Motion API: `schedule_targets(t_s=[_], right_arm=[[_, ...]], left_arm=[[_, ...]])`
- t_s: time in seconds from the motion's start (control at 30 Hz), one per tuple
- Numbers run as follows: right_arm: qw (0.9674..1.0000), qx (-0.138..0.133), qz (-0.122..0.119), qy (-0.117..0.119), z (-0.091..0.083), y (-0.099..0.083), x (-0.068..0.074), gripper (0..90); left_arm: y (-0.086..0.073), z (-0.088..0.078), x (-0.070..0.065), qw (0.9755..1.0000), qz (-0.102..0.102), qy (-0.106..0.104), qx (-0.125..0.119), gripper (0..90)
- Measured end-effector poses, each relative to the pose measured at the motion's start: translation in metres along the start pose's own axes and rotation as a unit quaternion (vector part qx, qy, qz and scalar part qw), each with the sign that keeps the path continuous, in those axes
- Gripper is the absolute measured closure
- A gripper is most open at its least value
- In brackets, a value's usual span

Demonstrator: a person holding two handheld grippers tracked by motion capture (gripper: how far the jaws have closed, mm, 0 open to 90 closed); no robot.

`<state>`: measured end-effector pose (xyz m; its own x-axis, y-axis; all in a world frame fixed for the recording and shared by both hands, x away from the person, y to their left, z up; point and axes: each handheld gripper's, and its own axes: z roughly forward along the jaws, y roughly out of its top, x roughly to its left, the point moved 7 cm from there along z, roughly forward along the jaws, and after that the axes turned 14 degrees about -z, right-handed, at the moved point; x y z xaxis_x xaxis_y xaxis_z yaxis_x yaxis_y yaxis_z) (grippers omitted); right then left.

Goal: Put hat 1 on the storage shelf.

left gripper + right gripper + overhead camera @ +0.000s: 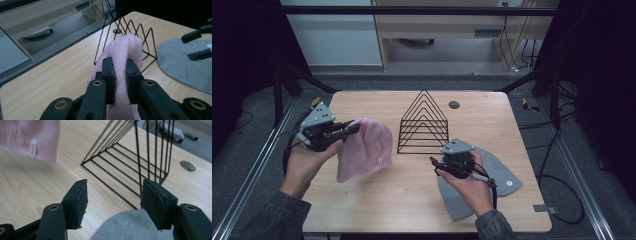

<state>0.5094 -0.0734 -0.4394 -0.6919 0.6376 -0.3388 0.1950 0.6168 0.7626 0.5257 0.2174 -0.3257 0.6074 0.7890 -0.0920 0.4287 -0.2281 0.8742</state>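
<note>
My left hand (304,162) comes in from the near edge of the table (377,200), forearm angled up and wrist turned so the left gripper (353,128) points level toward the wire rack (424,122). Its jaws are clenched on a fold of the pink hat (364,147), which hangs from them just left of the rack, its lower edge over the wood. My right hand (472,187) sits to the near right of the rack, the right gripper (433,166) aimed leftward, low over the grey hat (499,177) that lies flat on the table right of the rack.

The left gripper view shows the grasp closely: both pads (130,75) press into the pink knit (122,60), which bulges up between them, with the rack (130,32) behind and the grey hat (182,62) off to one side, the other gripper's black tips above it.

The right gripper is released: in the right gripper view its pads (78,200) stand well apart with nothing pinched, bare wood and the rounded edge of the grey hat (125,225) showing in the gap. That view also gives the pink hat's hem and small white label (33,147), in the far left corner beyond the rack (140,157), and a round hole (187,166) in the tabletop past the rack.
</note>
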Motion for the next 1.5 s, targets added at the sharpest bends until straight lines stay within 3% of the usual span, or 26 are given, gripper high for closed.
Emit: schedule_targets(t_s=[0.17,0.33,0.47,0.63,0.77,0.93,1.13,1.3,1.5], right_arm=[[0.9993,-0.011,-0.023,0.027,0.005,0.030,0.012,36.8],[0.9982,-0.025,-0.025,0.047,0.015,0.055,0.020,36.9],[0.9983,-0.025,-0.024,0.047,0.024,0.060,0.020,36.9],[0.9972,-0.030,-0.011,0.068,0.033,0.063,0.022,35.8],[0.9962,-0.041,-0.007,0.077,0.032,0.068,0.021,34.2],[0.9954,-0.050,-0.004,0.082,0.025,0.078,0.017,34.0],[0.9942,-0.064,-0.017,0.086,0.013,0.091,0.014,33.8],[0.9937,-0.066,-0.017,0.089,0.015,0.094,0.011,35.1],[0.9925,-0.066,-0.014,0.102,0.021,0.097,0.002,36.6]], left_arm=[[0.027,-0.002,0.007,0.9999,-0.002,-0.013,-0.002,81.0],[0.041,0.002,0.012,0.9996,-0.018,-0.021,-0.001,80.9],[0.049,0.002,0.008,0.9994,-0.012,-0.028,-0.015,80.9],[0.055,0.003,0.006,0.9994,-0.004,-0.030,-0.016,80.9],[0.064,-0.001,0.001,0.9993,0.007,-0.031,-0.020,80.9],[0.079,-0.006,-0.007,0.9987,0.006,-0.039,-0.033,80.9],[0.096,-0.012,-0.020,0.9976,0.017,-0.049,-0.046,80.9],[0.105,-0.016,-0.035,0.9958,0.023,-0.068,-0.057,80.9],[0.111,-0.013,-0.042,0.9945,0.024,-0.083,-0.060,80.9]])
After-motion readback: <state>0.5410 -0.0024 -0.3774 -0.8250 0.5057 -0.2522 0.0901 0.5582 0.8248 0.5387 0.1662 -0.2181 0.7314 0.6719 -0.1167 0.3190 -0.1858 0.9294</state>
